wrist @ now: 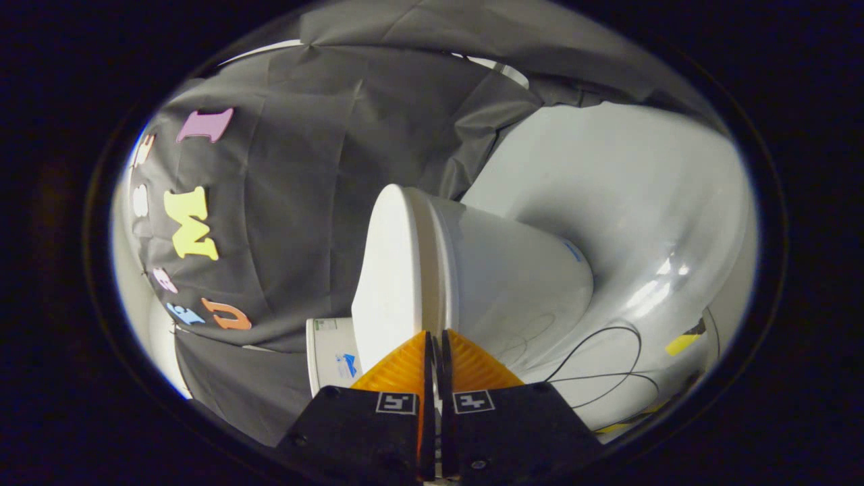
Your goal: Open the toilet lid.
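The view is rolled on its side, so the white toilet (pixel 513 283) appears lying sideways just beyond my fingers. Its lid (pixel 388 270) is a flat white oval lying down against the seat, with a thin seam running between the two. My gripper (pixel 437 335) is shut, its fingers almost together with only a narrow dark slit between them. The tips sit right at the front rim, in line with the seam between lid and seat. I see nothing held between the fingers.
The black cloth wall (pixel 304 202) hangs behind the toilet. A white container (pixel 331 358) with a label stands beside the toilet's lid side. The pale floor (pixel 641 202) carries a thin black cable (pixel 607 364) and a strip of yellow tape (pixel 682 344).
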{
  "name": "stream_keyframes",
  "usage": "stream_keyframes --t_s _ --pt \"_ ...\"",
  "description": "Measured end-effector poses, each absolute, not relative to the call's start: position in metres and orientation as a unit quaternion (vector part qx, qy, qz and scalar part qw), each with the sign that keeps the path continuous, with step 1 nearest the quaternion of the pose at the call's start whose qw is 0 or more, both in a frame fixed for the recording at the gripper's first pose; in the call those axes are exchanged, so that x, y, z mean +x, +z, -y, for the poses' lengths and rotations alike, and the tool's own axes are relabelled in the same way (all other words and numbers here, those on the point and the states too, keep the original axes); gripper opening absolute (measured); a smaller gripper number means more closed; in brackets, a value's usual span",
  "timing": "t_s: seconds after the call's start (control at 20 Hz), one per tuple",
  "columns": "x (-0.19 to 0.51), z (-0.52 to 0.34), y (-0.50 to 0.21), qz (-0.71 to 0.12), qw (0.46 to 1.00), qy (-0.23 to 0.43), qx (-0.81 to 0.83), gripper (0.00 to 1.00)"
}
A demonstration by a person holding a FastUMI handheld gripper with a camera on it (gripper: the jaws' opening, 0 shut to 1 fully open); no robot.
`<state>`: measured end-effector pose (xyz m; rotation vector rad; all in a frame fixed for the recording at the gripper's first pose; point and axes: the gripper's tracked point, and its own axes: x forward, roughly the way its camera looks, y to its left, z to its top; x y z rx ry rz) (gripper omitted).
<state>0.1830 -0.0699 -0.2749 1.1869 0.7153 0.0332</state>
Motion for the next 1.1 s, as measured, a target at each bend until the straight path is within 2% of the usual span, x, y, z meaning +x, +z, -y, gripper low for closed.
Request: stream_keyframes --t_s 0.45,1.1 --pt "0.184 0.065 -0.257 -0.331 0.791 -0.003 0.514 0.04" --pt "0.181 0.041 -0.194 -0.317 0.832 0.011 0.455 0.04"
